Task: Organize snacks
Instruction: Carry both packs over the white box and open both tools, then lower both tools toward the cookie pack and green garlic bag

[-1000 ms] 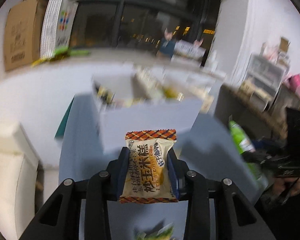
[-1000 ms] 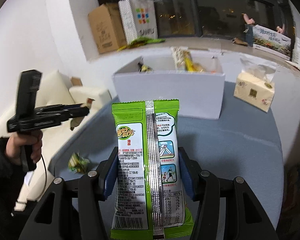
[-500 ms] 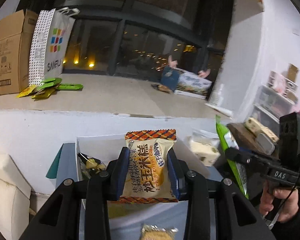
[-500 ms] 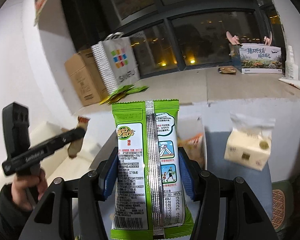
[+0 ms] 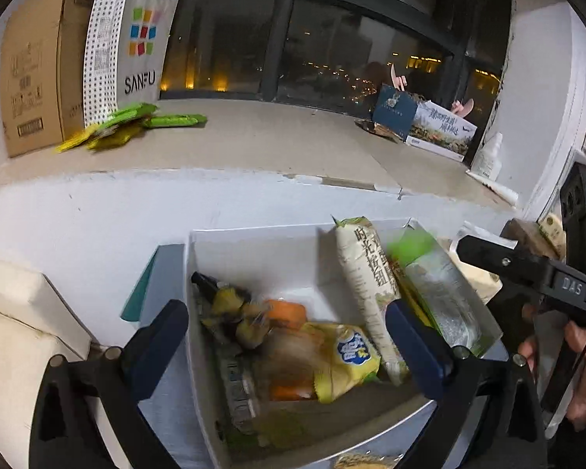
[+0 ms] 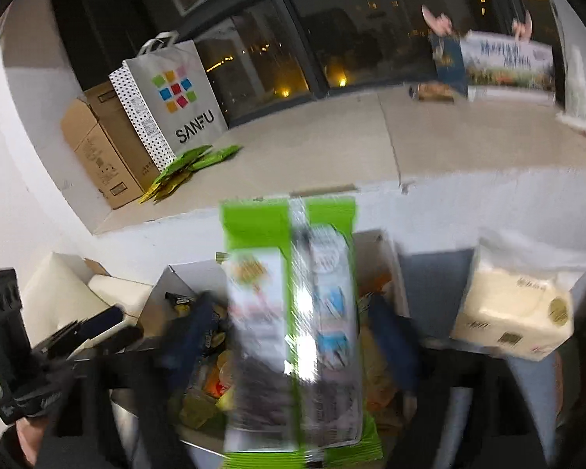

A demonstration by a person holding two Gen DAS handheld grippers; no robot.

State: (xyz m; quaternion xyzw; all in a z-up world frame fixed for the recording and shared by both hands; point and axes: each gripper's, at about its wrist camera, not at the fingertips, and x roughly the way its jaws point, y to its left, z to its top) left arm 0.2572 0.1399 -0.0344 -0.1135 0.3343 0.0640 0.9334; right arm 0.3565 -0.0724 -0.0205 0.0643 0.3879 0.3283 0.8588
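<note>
Over white box (image 5: 254, 242); jaws opening

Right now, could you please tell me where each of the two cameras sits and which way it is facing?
Left wrist: on the left hand-held gripper, looking down into the white snack box; its jaws are opening, nothing between them; the right hand-held gripper and a hand show at right.
Right wrist: on the right hand-held gripper, over the same box; its jaws are opening around the blurred green packet; the left hand-held gripper shows at left.
Shared: box, SANFU bag, cardboard carton, dark window.
</note>
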